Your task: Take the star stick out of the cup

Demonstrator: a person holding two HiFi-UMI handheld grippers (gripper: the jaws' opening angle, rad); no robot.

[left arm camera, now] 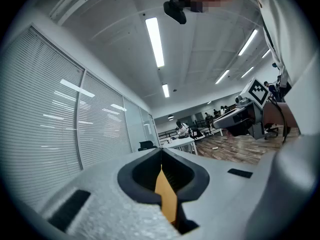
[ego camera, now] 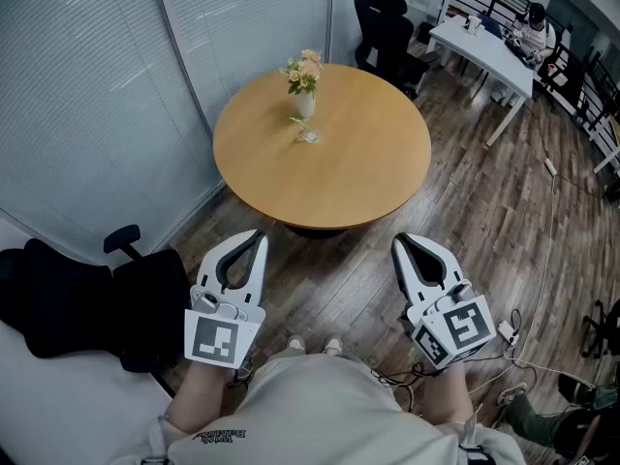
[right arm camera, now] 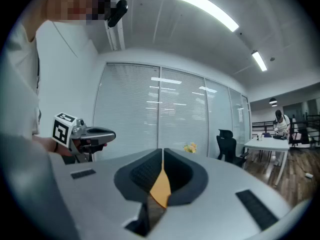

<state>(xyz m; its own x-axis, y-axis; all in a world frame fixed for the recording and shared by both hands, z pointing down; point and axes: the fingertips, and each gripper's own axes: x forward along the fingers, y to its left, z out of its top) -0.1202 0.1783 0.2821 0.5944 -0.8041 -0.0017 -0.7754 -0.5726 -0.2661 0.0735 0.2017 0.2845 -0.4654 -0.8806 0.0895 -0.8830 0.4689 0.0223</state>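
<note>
A small clear cup (ego camera: 308, 136) stands on the round wooden table (ego camera: 358, 172), toward its far left, with the green star stick (ego camera: 299, 122) leaning out of it. Both grippers hang level over the floor on the near side of the table, well short of the cup. My left gripper (ego camera: 259, 235) is shut with nothing in it; its jaws meet tip to tip in the left gripper view (left arm camera: 161, 150). My right gripper (ego camera: 399, 241) is shut and empty too, with its jaws closed together in the right gripper view (right arm camera: 162, 151).
A white vase of flowers (ego camera: 304, 83) stands just behind the cup. A black office chair (ego camera: 87, 303) is close at my left, by the wall of blinds. More black chairs (ego camera: 386, 25) and a white desk (ego camera: 484, 48) stand beyond the table. Cables (ego camera: 528, 352) lie on the floor at right.
</note>
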